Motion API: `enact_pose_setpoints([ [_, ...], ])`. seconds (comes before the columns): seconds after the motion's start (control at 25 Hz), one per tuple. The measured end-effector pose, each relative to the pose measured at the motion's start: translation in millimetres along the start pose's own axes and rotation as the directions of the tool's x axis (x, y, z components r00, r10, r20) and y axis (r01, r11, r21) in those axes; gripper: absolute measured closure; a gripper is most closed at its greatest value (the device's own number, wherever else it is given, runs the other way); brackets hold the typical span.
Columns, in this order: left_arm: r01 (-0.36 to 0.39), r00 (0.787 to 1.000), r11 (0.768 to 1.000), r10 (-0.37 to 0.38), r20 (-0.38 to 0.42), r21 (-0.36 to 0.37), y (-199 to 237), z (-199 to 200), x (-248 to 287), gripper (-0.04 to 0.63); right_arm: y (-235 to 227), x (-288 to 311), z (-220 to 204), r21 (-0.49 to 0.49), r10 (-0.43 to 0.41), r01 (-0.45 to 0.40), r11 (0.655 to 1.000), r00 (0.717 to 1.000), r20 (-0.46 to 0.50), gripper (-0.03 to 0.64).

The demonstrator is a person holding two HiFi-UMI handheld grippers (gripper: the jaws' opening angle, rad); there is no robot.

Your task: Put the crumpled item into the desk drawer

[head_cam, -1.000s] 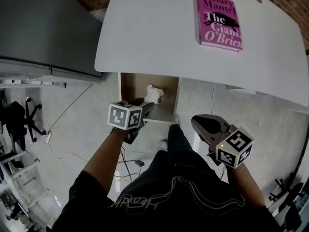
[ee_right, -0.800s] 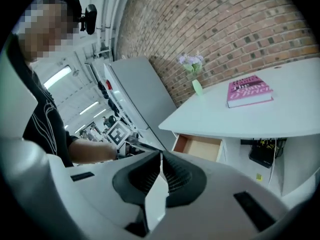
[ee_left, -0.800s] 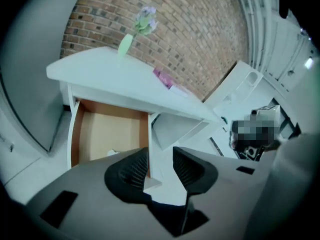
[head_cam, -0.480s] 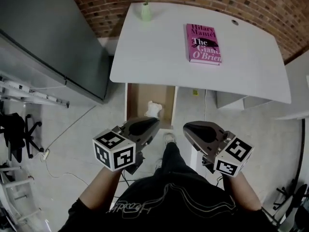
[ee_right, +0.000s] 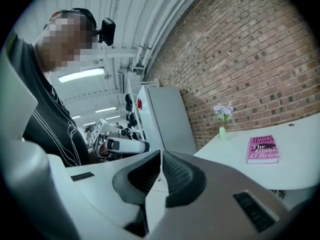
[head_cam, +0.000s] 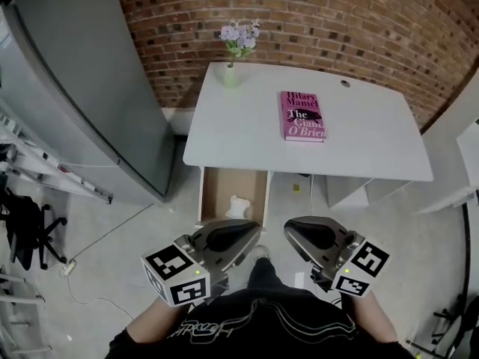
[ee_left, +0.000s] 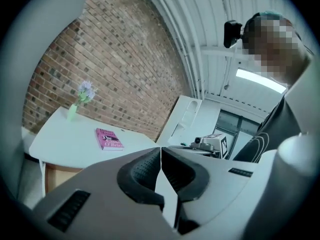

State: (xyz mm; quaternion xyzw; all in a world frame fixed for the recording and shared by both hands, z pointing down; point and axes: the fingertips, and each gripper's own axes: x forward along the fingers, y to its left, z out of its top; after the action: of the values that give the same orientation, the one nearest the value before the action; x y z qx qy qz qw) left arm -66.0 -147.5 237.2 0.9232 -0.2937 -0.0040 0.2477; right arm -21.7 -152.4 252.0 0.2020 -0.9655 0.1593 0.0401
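Observation:
The crumpled white item point(head_cam: 238, 206) lies inside the open wooden drawer point(head_cam: 219, 185) under the white desk point(head_cam: 247, 137). My left gripper point(head_cam: 251, 235) hovers just in front of the drawer's front edge, close to my body; its jaws are shut with nothing between them, as the left gripper view point(ee_left: 160, 152) shows. My right gripper point(head_cam: 290, 231) is level with it to the right, also shut and empty point(ee_right: 161, 155). Neither gripper touches the drawer or the item.
A pink book point(head_cam: 303, 116) lies on the desk, and a green vase with purple flowers point(head_cam: 232, 72) stands at its far left corner against a brick wall. A tall grey cabinet point(head_cam: 82, 103) stands left of the desk. A black office chair point(head_cam: 26, 226) sits at far left.
Both grippers have drawn back from the drawer toward my body, and the view has pulled back to take in the whole desk. The left jaws have closed empty. The crumpled item stays in the drawer.

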Motion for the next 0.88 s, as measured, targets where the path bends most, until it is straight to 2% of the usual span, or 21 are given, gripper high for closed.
enact_pose_setpoints([
  [0.16, 0.007, 1.000, 0.999, -0.007, -0.008, 0.053, -17.4, 2.8, 4.7, 0.569, 2.5, -9.4, 5.5, -0.038, -0.017, 0.018, 0.999, 1.000, 0.019, 0.572],
  [0.44, -0.016, 1.000, 0.999, 0.017, -0.016, 0.040, -24.8, 2.1, 4.5, 0.571, 12.3, -18.4, 8.8, -0.064, -0.012, 0.013, 0.998, 1.000, 0.029, 0.572],
  [0.88, 0.000, 1.000, 0.999, 0.001, -0.022, 0.049, -33.7, 3.2, 13.7, 0.571, 4.2, -31.8, 15.7, -0.063, -0.028, 0.030, 0.998, 0.999, 0.034, 0.572],
])
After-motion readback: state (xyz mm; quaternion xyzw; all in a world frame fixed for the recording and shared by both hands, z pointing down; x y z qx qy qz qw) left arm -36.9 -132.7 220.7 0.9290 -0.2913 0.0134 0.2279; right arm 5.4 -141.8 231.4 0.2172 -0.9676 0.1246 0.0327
